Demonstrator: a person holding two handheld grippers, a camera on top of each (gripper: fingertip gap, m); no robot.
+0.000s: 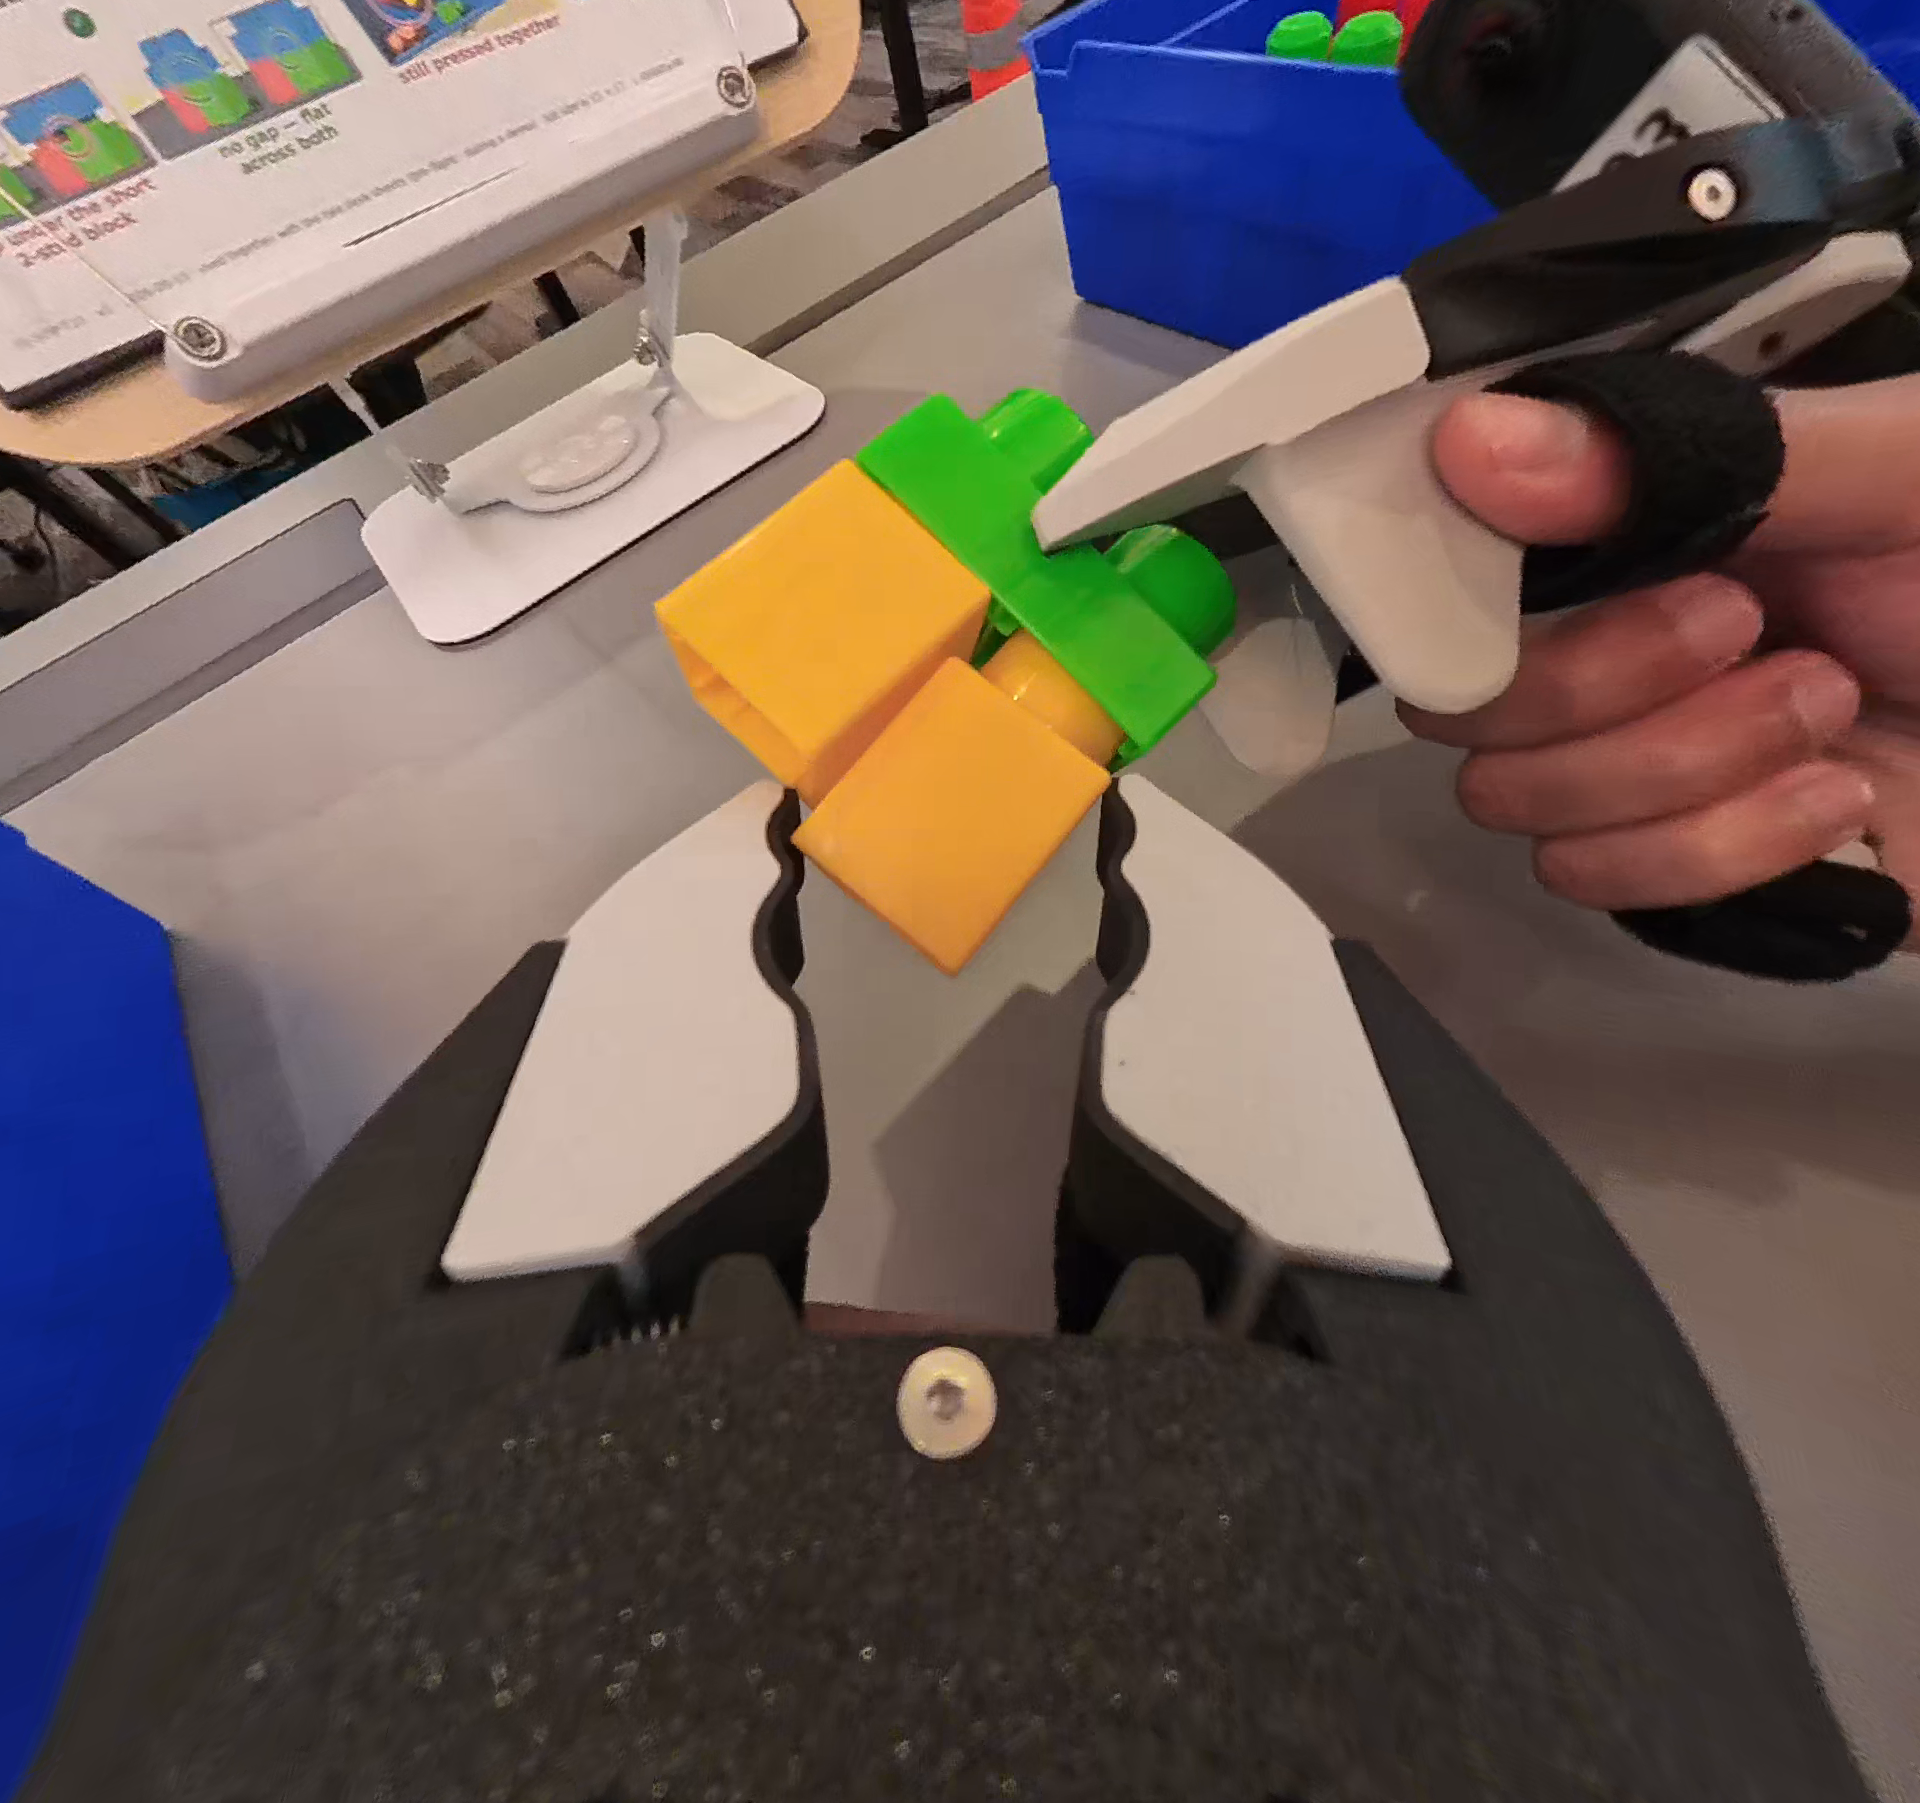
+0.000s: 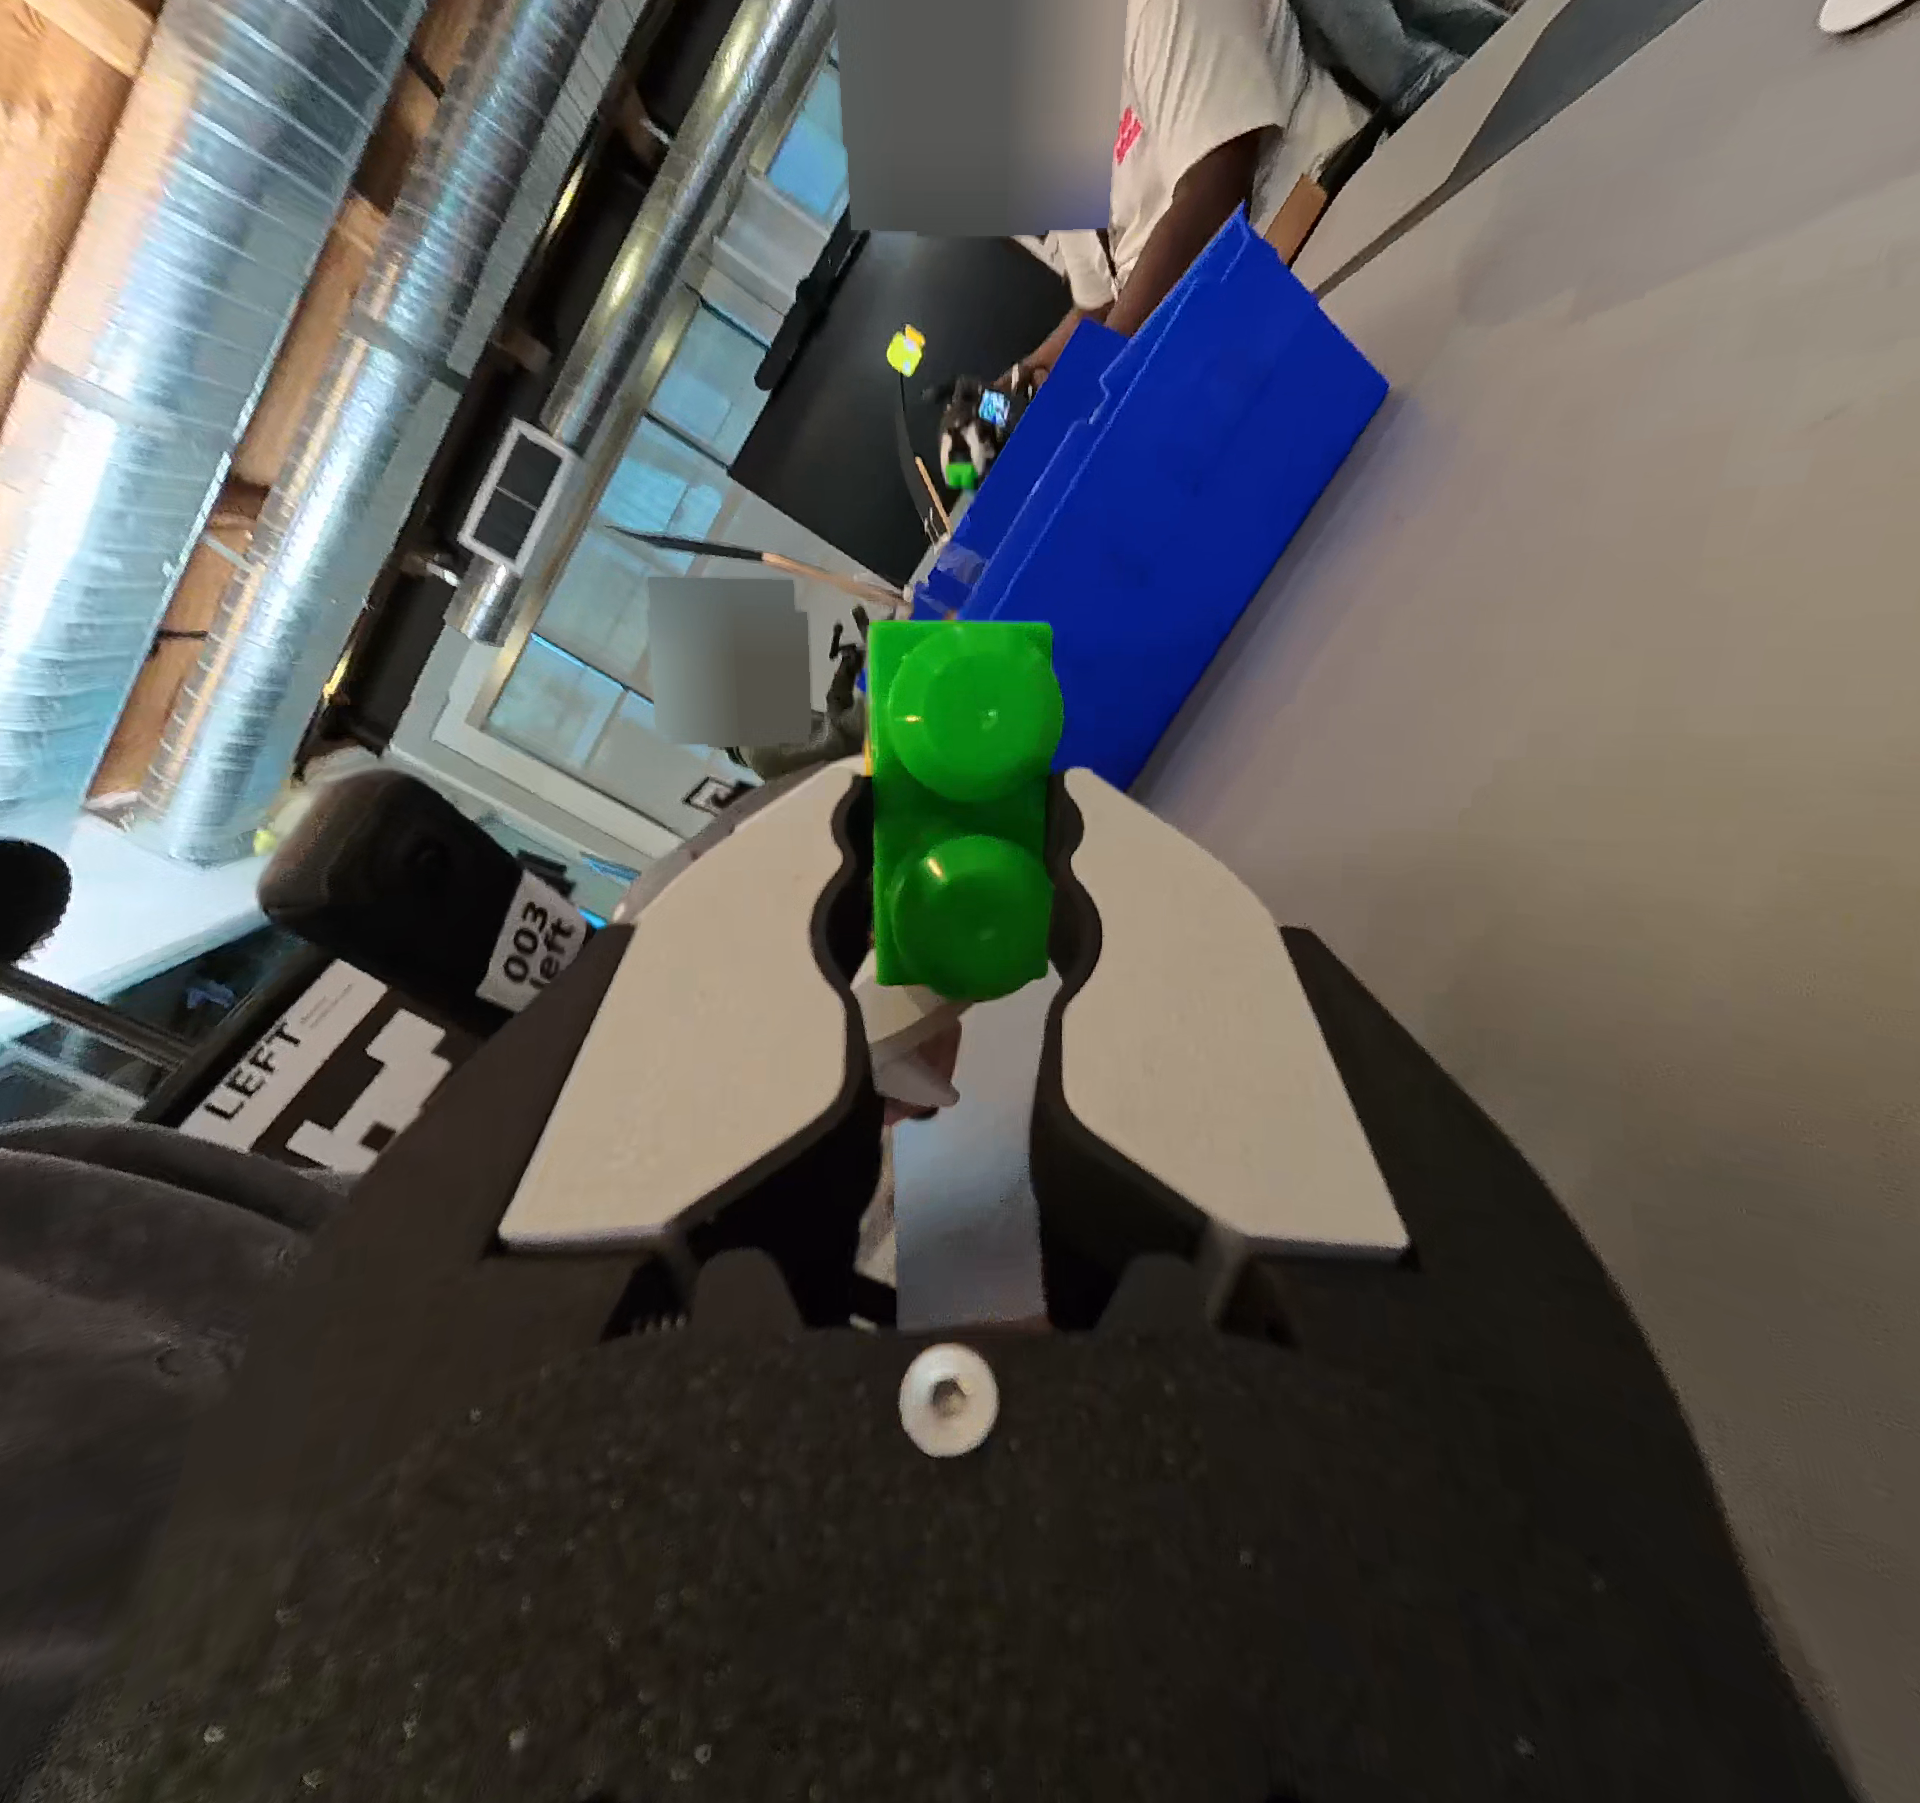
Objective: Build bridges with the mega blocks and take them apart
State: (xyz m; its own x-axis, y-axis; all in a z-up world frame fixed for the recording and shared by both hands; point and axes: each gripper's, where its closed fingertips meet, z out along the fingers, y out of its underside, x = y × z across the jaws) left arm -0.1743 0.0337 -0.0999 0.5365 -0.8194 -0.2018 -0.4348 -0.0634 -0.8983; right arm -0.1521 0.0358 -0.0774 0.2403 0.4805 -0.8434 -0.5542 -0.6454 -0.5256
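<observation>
1. The left gripper (image 1: 948, 803) has its white jaws closed a moderate way onto a yellow square plastic block (image 1: 951, 813), which sits between the jaw tips, tilted with one corner pointing back toward the camera.
2. A second yellow square plastic block (image 1: 826, 626) lies just beside the first, up and to the left, outside the left jaws, its hollow underside facing left.
3. A green two-stud plastic block (image 1: 1039, 569) spans the stud ends of both yellow blocks; a yellow stud shows in a gap under its nearer end.
4. The whole assembly is held up above the grey bench (image 1: 1455, 1182).
5. The right gripper (image 2: 958, 870) has its jaws narrowed onto the long sides of the green two-stud plastic block (image 2: 961, 803); the nearer stud lies between the jaw tips and the farther one projects beyond them.
6. In the left wrist view the right gripper (image 1: 1049, 532) comes in from the right, held by a hand (image 1: 1662, 673), one white finger lying on the green block.
7. A blue plastic bin (image 1: 1247, 184) with red and green blocks stands at the far right, and a white instruction card on a stand (image 1: 416, 143) stands at the back left.
</observation>
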